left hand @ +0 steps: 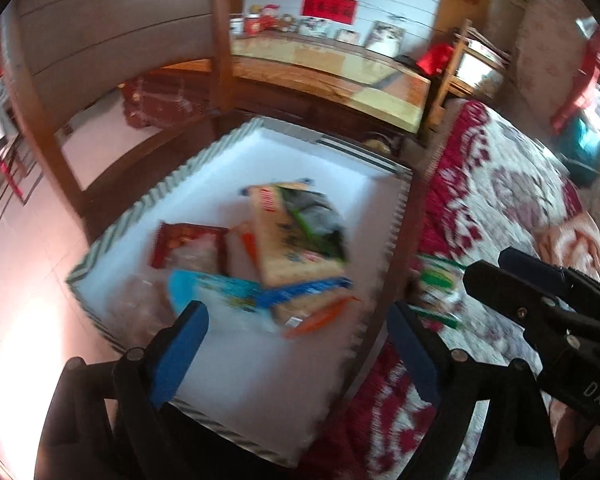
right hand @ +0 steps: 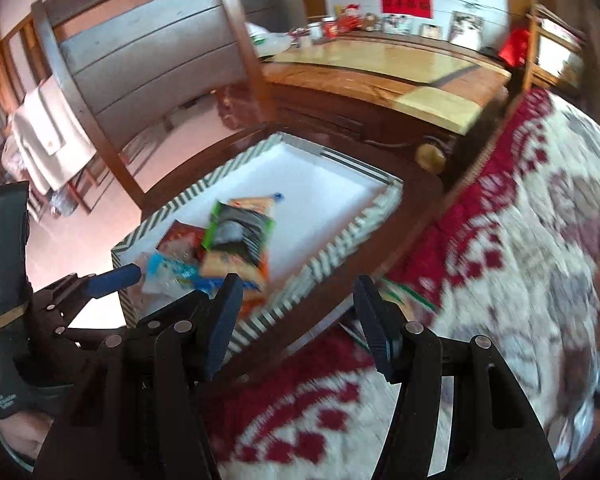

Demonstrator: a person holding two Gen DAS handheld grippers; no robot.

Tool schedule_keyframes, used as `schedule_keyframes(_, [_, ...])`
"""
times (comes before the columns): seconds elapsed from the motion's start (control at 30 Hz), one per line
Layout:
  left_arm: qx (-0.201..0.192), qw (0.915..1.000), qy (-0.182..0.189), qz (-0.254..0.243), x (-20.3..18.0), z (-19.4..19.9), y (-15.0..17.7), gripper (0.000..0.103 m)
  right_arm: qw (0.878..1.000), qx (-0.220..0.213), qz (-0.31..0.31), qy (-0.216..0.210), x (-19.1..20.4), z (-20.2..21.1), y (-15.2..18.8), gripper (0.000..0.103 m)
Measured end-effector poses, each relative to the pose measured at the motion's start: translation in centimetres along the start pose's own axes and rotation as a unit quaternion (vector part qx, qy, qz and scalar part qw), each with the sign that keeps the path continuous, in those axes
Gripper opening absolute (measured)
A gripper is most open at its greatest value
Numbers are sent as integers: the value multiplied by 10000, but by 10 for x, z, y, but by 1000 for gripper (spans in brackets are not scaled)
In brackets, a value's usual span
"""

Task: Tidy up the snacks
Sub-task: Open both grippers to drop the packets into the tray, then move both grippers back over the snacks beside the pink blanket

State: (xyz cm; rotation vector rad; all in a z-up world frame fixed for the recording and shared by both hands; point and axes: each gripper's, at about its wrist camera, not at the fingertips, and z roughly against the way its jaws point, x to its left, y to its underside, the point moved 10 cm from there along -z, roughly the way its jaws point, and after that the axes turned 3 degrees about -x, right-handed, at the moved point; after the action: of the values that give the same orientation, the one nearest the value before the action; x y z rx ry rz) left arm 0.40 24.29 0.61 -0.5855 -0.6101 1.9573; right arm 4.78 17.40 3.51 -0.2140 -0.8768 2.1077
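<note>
A white tray with a striped rim sits on a dark wooden stand beside the bed. Inside lie a tan packet with a green-black packet on it, a red packet, a blue packet and a clear bag. A green-and-white packet lies on the bed edge. My left gripper hovers open over the tray's near end, its jaws empty. My right gripper is open and empty above the tray rim and the bed edge. The picture is blurred.
A red-and-white patterned bedspread fills the right side. Behind the tray stands a long wooden cabinet with ornaments and photos on it. A wooden chair frame and pale floor are at the left.
</note>
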Motion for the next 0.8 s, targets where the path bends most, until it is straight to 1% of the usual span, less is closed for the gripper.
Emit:
schedule_keyframes(0.13, [63,9994,287,-206,-34,3,15,92,9994,-146,-230,219,-32,26,20,58])
schedule_keyframes(0.27, [62,9979,427,-492,-64,6,29,92,9977,-255,-335,532,-61,51,39,58])
schedule_keyframes(0.43, [59,9948,594,-822,-96,9,46,92,9941,-320,-533,884,-100,82,74,58])
schedule_keyframes(0.6, [23,9920,751,-1017,-118,9,59,92,9896,-337,-770,1165,-134,107,111,58])
schedule_keyframes(0.7, [-69,9900,772,-1180,-125,8,65,92,9870,-373,-882,1294,-150,117,131,58])
schedule_keyframes(0.8, [5,9886,828,-1259,-126,1,74,92,9850,-509,-842,1414,-158,126,144,58])
